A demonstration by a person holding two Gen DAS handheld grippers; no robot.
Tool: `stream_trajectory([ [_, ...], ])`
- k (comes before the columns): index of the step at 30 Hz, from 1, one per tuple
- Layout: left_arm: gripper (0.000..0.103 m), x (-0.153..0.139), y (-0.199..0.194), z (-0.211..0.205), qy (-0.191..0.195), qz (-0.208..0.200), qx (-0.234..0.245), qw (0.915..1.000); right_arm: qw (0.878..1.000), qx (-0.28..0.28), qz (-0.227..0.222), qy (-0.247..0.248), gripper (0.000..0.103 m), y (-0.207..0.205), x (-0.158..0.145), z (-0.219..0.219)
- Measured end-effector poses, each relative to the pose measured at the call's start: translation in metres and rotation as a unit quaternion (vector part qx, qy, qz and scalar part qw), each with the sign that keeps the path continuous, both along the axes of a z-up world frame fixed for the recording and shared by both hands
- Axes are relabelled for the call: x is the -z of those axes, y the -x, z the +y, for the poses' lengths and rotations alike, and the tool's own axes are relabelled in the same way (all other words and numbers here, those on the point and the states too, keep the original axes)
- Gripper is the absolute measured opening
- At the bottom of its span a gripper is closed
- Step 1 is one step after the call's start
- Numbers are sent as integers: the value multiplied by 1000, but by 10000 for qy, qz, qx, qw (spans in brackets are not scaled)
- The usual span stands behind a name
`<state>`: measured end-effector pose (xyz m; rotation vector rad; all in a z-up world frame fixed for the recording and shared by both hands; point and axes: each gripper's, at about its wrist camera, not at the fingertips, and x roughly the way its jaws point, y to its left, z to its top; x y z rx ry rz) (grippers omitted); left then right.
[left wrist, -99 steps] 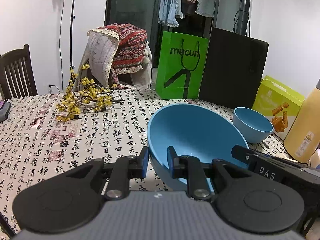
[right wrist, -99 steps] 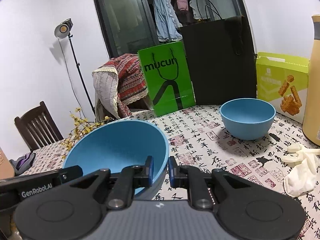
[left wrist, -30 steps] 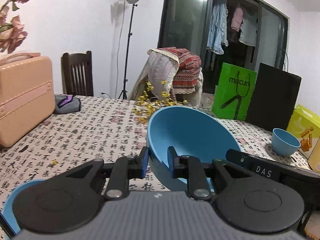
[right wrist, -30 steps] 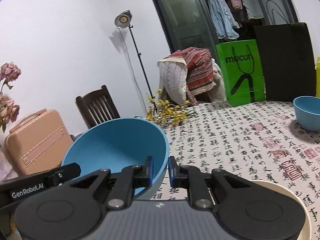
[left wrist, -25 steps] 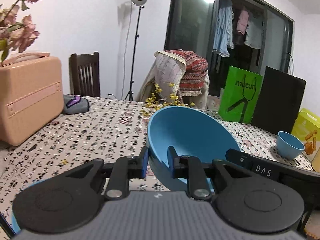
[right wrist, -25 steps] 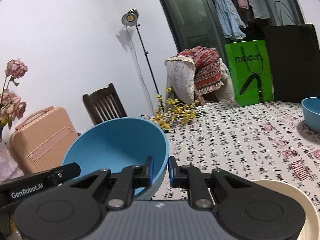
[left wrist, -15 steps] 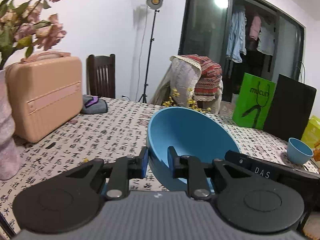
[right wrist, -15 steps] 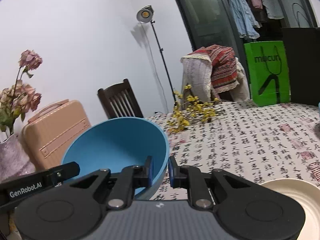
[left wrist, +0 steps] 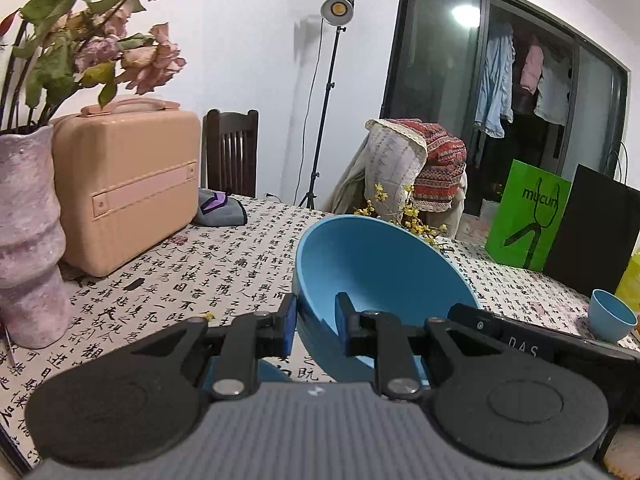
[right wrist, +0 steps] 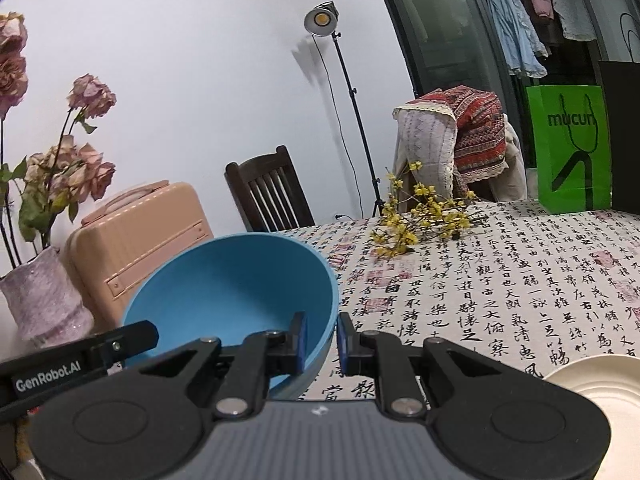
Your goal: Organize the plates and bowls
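Black tongs (left wrist: pixel 316 322) with blue pads, silver screws (lettering "DAS", perhaps cut off), ribbed grey body.

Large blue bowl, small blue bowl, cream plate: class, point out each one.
large blue bowl (left wrist: pixel 372 264), left wrist view, inner wall
small blue bowl (left wrist: pixel 610 318), left wrist view, outer side
cream plate (right wrist: pixel 608 380), right wrist view, inner surface

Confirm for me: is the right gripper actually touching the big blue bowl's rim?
Touching. In the right wrist view, the right gripper has the big blue bowl rim clamped between its pads, no gap showing.
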<state>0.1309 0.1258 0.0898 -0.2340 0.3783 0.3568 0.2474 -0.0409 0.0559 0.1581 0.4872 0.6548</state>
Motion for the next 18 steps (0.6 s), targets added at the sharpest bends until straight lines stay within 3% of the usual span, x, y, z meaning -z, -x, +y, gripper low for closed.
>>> stream_trajectory([
  [18,20,4,27,17,228,-192,-146,9994,9997,-228,-47,-6,15,15,0,17],
])
